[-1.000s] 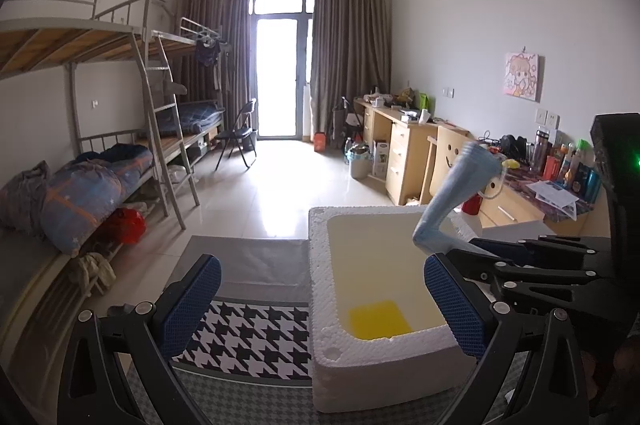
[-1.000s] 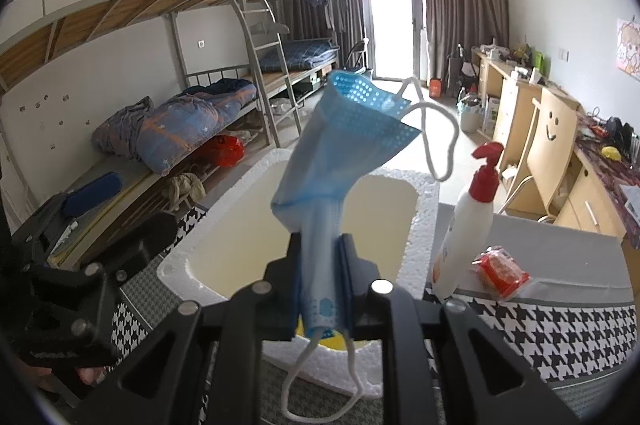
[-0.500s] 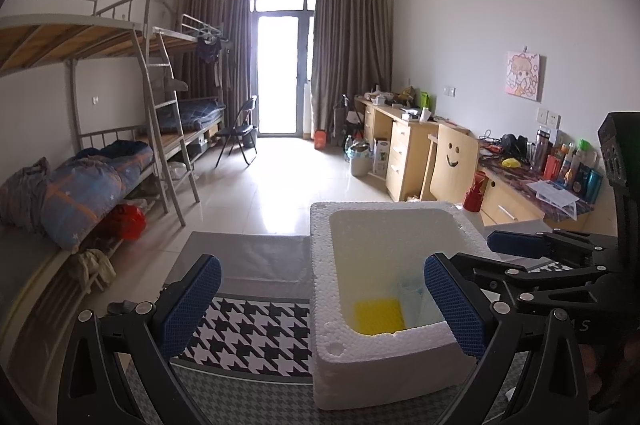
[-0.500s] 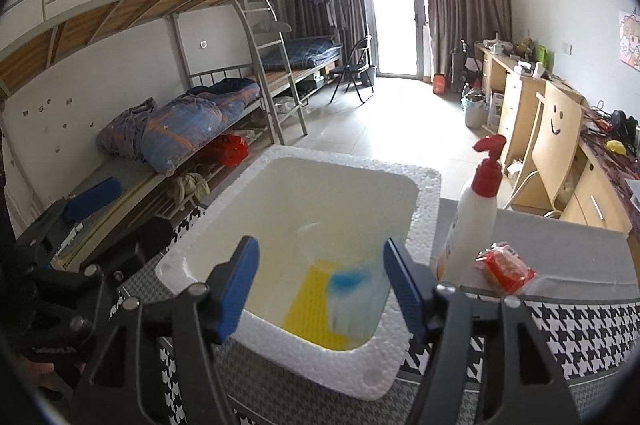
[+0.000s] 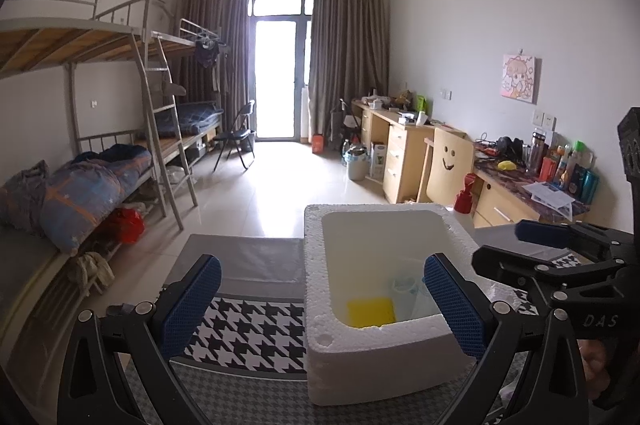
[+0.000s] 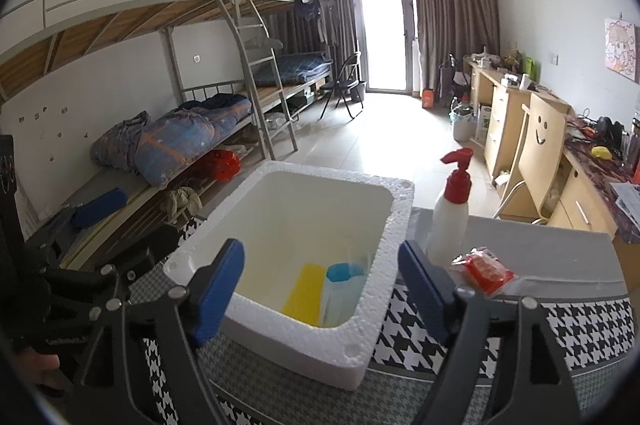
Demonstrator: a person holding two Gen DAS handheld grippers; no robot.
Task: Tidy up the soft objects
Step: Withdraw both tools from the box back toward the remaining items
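Both of my jaws stand apart with nothing between their blue pads: my right gripper point(image 6: 320, 285) is opening at this moment above the near rim of the white foam box point(image 6: 394, 221), and my left gripper point(image 5: 320, 301) hangs wide over the same box's near left corner. Inside the foam box, on its floor, lies the blue face mask point(image 6: 340, 289), near the wall closest to my right gripper. Its long axis runs from that near wall toward the far wall of the box, with the brighter blue end pointing away from me and the paler, folded body toward me. Just beside it, on the side away from the pump bottle, lies a flat yellow sponge point(image 6: 304, 289), its long side running the same way; whether the two touch I cannot tell. My right wrist view shows the white pump bottle with a red head point(image 6: 450, 221) standing upright just outside the box's right wall, and a red packet point(image 6: 484, 269) beyond it on the houndstooth cloth point(image 6: 580, 325). My left wrist view hides the bottle's body and shows only its red top behind the box; there the mask point(image 5: 408, 289) is pale and partly hidden by my own finger, while the sponge point(image 5: 370, 311) shows clearly.
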